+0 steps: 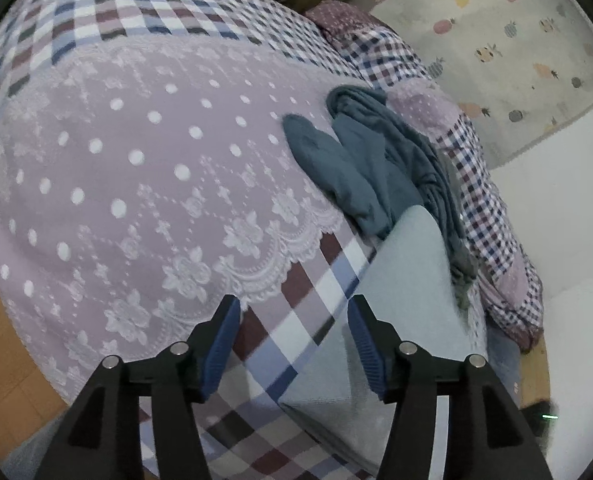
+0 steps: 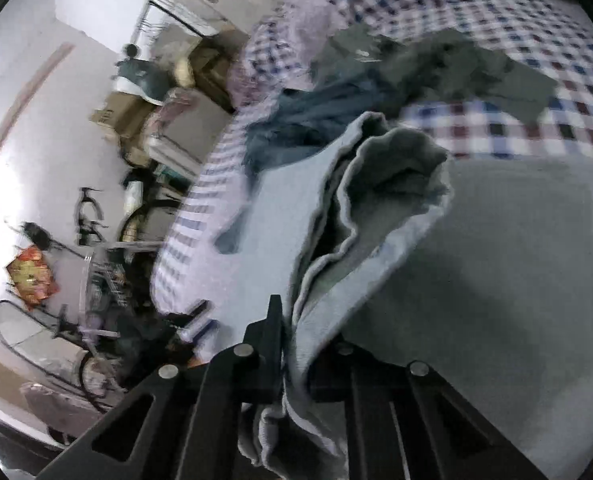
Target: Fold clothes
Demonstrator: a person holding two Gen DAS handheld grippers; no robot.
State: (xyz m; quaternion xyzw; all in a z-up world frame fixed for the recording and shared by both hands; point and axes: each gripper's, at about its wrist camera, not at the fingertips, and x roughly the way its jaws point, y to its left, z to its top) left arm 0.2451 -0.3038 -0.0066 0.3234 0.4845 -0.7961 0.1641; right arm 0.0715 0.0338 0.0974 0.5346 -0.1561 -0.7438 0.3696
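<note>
The right gripper [image 2: 292, 344] pinched the pale blue garment's [image 2: 376, 208] edge, probably best pulled flat toward 12 o'clock, while the left gripper [image 1: 294, 344] gaped wide, holding nothing.

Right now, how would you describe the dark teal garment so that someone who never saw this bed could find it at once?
Start from the bed with its checked cover and the pink lace spread of white dots. At the spread's right edge lies the dark teal garment, crumpled, two rounded ends pointing up the bed. It is darker than the flat pale blue cloth just below it.
</note>
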